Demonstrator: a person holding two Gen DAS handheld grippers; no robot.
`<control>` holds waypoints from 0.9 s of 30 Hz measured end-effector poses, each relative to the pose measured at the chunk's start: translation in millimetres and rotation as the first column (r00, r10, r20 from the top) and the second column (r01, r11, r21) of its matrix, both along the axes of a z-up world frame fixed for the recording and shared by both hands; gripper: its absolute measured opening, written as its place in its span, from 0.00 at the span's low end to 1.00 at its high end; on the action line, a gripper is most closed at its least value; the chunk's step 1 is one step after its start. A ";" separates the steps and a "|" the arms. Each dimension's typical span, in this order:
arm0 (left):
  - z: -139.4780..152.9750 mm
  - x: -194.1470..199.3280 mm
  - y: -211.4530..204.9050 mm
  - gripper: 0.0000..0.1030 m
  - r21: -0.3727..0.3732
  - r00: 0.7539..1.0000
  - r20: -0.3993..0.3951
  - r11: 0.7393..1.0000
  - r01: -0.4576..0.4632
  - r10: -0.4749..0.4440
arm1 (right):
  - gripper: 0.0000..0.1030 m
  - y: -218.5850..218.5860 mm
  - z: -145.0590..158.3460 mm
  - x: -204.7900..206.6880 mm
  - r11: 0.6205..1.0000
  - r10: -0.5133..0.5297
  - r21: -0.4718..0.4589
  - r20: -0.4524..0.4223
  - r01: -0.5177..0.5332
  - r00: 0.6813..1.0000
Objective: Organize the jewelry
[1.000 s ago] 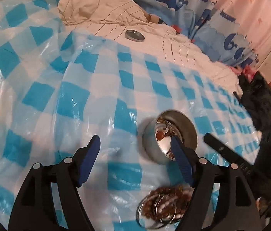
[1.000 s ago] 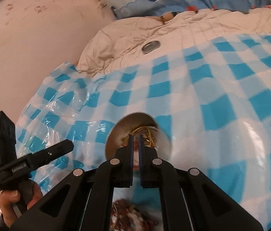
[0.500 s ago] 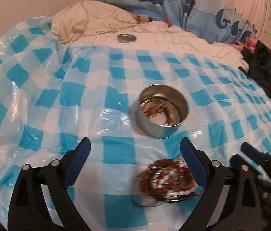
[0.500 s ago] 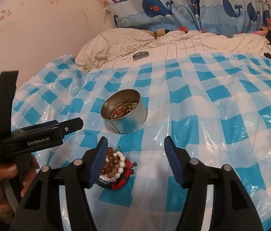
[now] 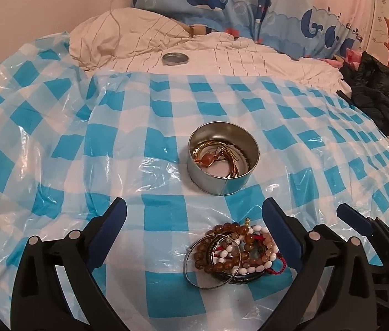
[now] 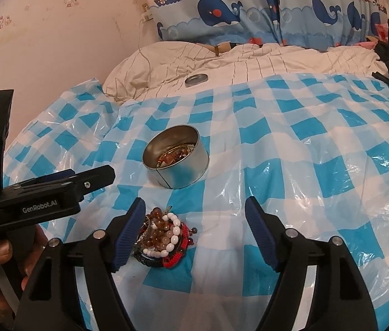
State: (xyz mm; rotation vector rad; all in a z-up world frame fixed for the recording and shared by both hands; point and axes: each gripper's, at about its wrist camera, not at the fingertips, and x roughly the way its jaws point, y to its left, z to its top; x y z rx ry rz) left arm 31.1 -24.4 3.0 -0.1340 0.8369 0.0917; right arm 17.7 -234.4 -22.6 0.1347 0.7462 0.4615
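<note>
1. While both tools hover empty above the bed, the left gripper (image 5: 194, 220) hangs with jaws spread wide, and the right gripper (image 6: 194, 220) is just as splayed, grasping nothing.
2. Between them sits the tangled pile of brown, white and red beaded bracelets (image 5: 233, 251) on the blue-and-white checked plastic sheet (image 5: 111, 149), just in front of the round silver metal tin (image 5: 223, 157).
3. Inside that tin a gold chain with an amber bead (image 5: 216, 157) already lies coiled.
4. Risk one, I reckon: bracelets interlock, so pinching one strand could drag the whole clump and scatter beads.
5. Risk two: the thin silver wire bangle (image 5: 194, 264) lies flat, so fingers may skate off it.
6. Risk three: slick, crinkled plastic over soft bedding could bunch into the jaws, or a nudge could tip the light tin.
</note>
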 end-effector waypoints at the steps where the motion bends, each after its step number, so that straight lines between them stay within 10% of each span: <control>1: -0.2 0.6 -0.5 0.92 0.000 1.000 -0.001 1.000 0.002 -0.002 | 0.70 0.5 -0.3 0.1 1.000 0.001 -0.001 0.000 -0.001 1.000; 27: -6.8 8.2 -3.8 0.92 0.031 0.999 -0.023 0.999 0.026 -0.025 | 0.73 10.0 -3.0 4.1 1.000 0.017 -0.010 -0.006 -0.017 1.000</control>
